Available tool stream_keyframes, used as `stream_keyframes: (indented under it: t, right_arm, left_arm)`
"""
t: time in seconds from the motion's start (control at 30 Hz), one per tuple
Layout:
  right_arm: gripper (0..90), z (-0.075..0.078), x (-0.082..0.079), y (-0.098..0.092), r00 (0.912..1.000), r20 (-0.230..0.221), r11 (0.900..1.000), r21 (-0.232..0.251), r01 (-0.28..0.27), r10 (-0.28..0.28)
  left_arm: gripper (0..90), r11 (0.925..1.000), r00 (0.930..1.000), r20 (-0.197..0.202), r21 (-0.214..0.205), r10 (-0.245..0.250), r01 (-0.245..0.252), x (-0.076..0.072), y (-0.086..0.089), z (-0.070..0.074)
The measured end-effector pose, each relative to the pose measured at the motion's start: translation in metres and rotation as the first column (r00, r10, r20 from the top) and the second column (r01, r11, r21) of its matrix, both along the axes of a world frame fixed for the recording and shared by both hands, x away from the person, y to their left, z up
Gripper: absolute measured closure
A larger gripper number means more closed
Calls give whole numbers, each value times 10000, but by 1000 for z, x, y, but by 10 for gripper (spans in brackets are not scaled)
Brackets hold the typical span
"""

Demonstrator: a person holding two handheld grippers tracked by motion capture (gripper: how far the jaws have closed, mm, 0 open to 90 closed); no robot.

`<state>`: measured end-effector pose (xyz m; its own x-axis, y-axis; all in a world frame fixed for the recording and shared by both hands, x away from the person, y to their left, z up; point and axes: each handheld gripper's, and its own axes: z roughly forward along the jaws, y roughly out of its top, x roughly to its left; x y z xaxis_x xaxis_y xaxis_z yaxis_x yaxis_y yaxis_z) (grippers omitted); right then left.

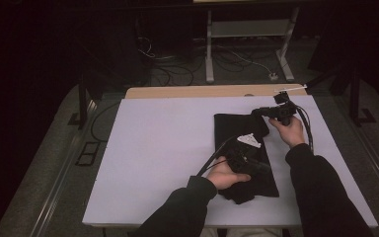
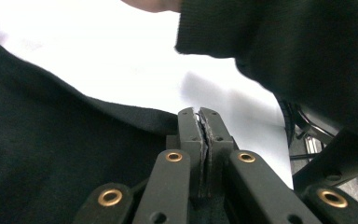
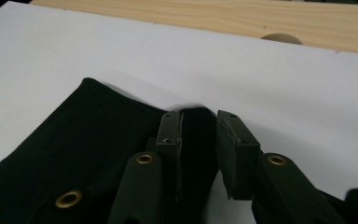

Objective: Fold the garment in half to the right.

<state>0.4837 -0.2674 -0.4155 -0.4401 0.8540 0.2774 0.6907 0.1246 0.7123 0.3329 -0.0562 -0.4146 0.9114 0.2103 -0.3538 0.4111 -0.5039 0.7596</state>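
A black cloth (image 1: 237, 126) lies folded on the white table (image 1: 168, 148), right of the middle. My left gripper (image 1: 265, 168) rests low over the cloth's near part, pointing right. In the left gripper view its jaws (image 2: 200, 117) are pressed together beside the cloth's edge (image 2: 51, 163); whether cloth is pinched between them I cannot tell. My right gripper (image 1: 255, 111) is at the cloth's far right corner, pointing left. In the right gripper view its jaws (image 3: 199, 122) stand apart with the black corner (image 3: 74, 135) between them, unpressed.
A light wooden strip (image 1: 202, 91) runs along the table's far edge, also seen in the right gripper view (image 3: 214, 18). A dark sleeve (image 2: 284, 46) crosses above the left gripper. Cables and a metal frame (image 1: 249, 29) sit on the floor beyond.
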Motion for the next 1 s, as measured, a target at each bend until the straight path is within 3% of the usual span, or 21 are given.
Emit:
stream_keyframes:
  t: [0.3,0.47,0.77,1.0]
  right_arm:
    - [544,22,-23,-23,9990,325,9995,44,321,-322]
    - [379,25,-31,-34,9966,464,9975,240,666,-677]
    - [165,28,-48,-51,9933,663,9938,649,907,-950]
    - [129,29,-60,-57,9932,766,9942,687,823,-875]
  left_arm:
    - [875,9996,9999,105,276,-9,6,-2,-8,-1]
    - [875,9994,9999,117,319,-118,114,-4,-16,0]
    - [875,9976,9993,147,607,-348,338,-6,-30,-3]
    - [875,9938,9973,327,919,-652,620,-11,-42,-2]
